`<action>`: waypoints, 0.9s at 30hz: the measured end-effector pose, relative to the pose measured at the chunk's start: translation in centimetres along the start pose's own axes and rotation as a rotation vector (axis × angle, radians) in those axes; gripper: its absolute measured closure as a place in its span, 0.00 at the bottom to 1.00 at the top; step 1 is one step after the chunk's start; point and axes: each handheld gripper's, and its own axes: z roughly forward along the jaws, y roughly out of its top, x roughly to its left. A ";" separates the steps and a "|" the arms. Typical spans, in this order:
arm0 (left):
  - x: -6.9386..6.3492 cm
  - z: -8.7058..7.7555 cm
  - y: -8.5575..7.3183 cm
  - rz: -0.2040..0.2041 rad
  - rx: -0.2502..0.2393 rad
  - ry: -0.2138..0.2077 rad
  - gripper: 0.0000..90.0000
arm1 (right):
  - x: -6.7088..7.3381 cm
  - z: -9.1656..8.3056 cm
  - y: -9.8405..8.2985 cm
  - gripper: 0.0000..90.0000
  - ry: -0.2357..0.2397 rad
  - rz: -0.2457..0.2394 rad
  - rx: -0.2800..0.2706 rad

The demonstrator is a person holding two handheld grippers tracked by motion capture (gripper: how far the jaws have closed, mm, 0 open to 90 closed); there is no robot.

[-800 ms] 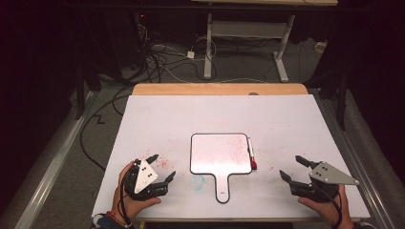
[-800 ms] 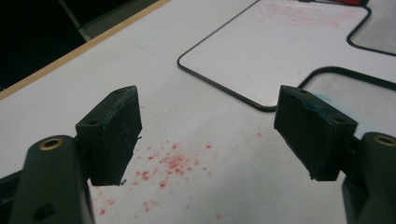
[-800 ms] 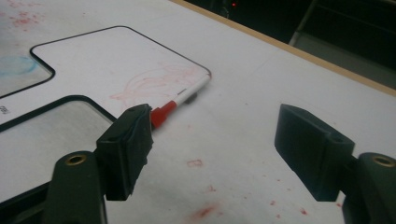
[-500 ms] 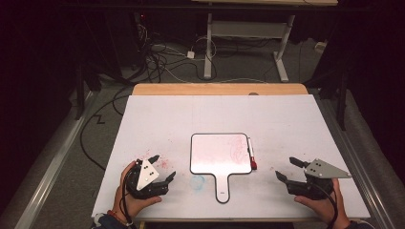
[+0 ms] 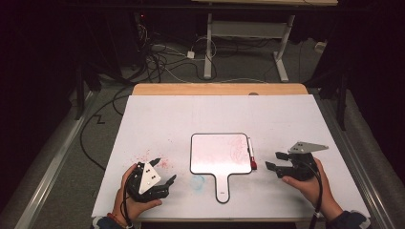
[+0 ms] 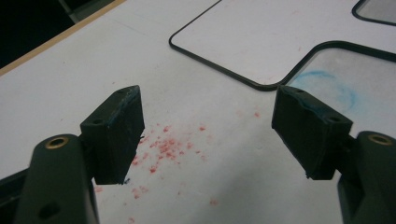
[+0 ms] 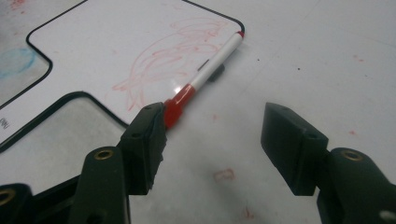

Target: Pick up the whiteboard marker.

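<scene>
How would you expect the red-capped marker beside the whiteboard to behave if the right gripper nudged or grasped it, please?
The marker is a slim round barrel lying flat, so a nudge would probably roll it. Its glossy shell looks slippery. It seems stiff and light, resting against the whiteboard edge, with the right gripper open nearby.

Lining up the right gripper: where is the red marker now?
High view: red marker lies along the whiteboard's right edge, just left of the open right gripper.

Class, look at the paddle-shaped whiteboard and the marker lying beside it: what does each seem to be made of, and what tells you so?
Whiteboard: probably a smooth, glossy white laminate or plastic sheet with a thin black rim; faint red scribbles sit on its surface.
Marker: most likely plastic, a white glossy barrel with a red cap; a highlight glints near the cap.
</scene>
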 end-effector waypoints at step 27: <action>-0.4 0.4 0.0 0.029 0.022 -0.024 0.27 | -0.3 7.2 3.4 0.87 0.155 0.099 0.209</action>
